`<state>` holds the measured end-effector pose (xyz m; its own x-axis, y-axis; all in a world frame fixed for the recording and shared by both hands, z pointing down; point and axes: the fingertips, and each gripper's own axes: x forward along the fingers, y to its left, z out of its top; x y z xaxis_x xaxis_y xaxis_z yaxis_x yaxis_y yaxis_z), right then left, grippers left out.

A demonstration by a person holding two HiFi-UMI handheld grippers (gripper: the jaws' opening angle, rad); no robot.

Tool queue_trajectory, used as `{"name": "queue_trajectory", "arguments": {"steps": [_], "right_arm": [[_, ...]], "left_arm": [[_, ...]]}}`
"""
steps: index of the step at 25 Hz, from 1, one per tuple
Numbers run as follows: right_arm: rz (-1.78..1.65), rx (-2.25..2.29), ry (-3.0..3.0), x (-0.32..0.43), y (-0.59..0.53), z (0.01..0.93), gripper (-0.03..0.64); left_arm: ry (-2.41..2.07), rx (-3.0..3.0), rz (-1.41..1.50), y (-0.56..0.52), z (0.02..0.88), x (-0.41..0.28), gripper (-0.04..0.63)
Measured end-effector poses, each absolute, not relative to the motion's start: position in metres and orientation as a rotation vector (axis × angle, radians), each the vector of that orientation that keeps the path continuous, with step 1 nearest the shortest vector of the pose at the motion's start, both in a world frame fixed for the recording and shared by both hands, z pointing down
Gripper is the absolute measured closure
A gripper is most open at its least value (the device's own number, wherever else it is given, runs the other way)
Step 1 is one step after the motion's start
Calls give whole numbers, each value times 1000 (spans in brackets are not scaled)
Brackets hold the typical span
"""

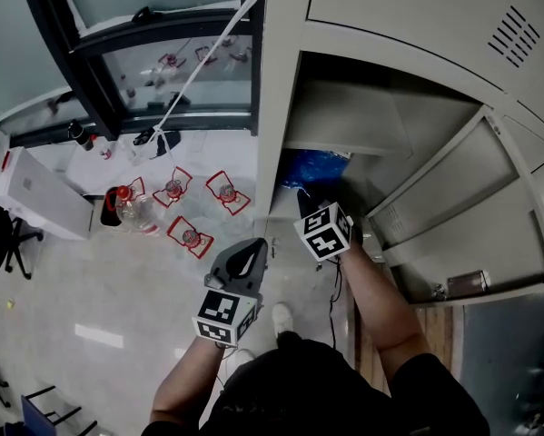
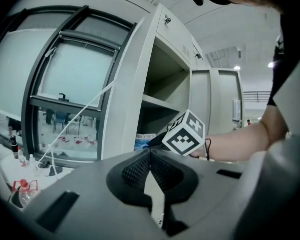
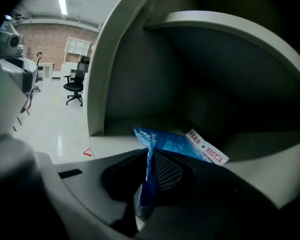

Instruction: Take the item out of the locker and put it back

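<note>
Blue packet (image 3: 174,144), edge tight between jaws of right gripper (image 3: 148,155) inside locker (image 3: 139,84); left gripper (image 2: 150,155) jaws together, empty.

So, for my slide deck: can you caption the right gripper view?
Right tool pinching the blue bag lying on the locker shelf.

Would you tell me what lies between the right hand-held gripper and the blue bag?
Nothing; the right gripper view shows the right hand-held gripper pinching the bag directly.
</note>
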<state>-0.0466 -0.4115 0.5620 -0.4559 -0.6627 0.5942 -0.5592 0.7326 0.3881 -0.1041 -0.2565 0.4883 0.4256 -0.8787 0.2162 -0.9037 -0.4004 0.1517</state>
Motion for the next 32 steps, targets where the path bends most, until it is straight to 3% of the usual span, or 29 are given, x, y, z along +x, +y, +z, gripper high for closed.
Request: {"name": "queue_trajectory", "arguments": {"steps": [32], "right_arm": [[-229, 1070, -2307, -28, -300, 476, 598]], "left_arm": [[-1474, 2562, 152, -184, 458, -82, 592]]}}
